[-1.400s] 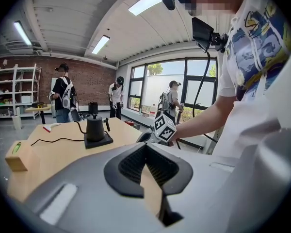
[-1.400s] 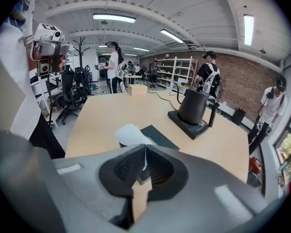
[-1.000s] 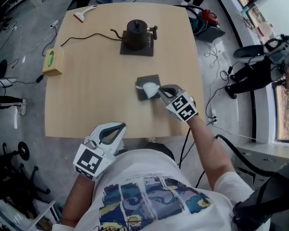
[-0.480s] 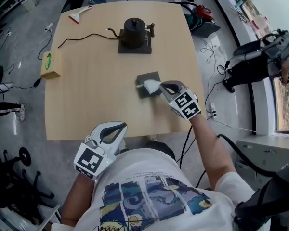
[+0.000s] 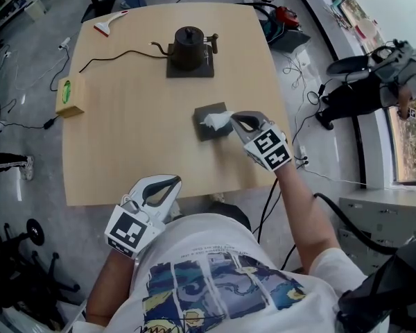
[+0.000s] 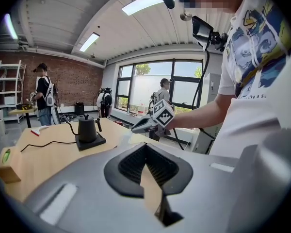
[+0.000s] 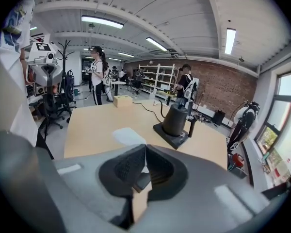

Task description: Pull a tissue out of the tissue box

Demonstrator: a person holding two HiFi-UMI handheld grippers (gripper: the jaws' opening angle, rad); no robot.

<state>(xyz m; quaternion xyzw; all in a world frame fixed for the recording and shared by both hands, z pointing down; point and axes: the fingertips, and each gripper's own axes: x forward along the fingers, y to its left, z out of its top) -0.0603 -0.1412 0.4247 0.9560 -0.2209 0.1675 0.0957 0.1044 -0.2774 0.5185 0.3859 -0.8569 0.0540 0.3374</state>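
My right gripper (image 5: 230, 119) is closed, its jaws clamped on the white tissue (image 5: 213, 121). The right gripper view shows this as a white sliver pinched between the pads. The tissue box (image 5: 206, 134), dark and flat, lies on the tabletop (image 5: 125, 144) on my side of the kettle (image 5: 189, 41), slightly to the right of it and apart from it. The tissue stands out of the top of the box as a bunched peak. Its upper end is in my grip and its lower end is at or inside the opening. I judge the grasp step complete and the pull begun but not finished, so the task is near its midpoint. What remains is to draw the tissue up and away until its trailing edge clears the opening. I cannot tell how much of the sheet is left inside. My left gripper (image 5: 175, 182) has its jaws together on nothing. It is held off the edge of the tabletop farthest from the kettle and does not touch the box. With nothing steadying the box, I judge that it may lift or slide with the tissue during the rest of the pull.
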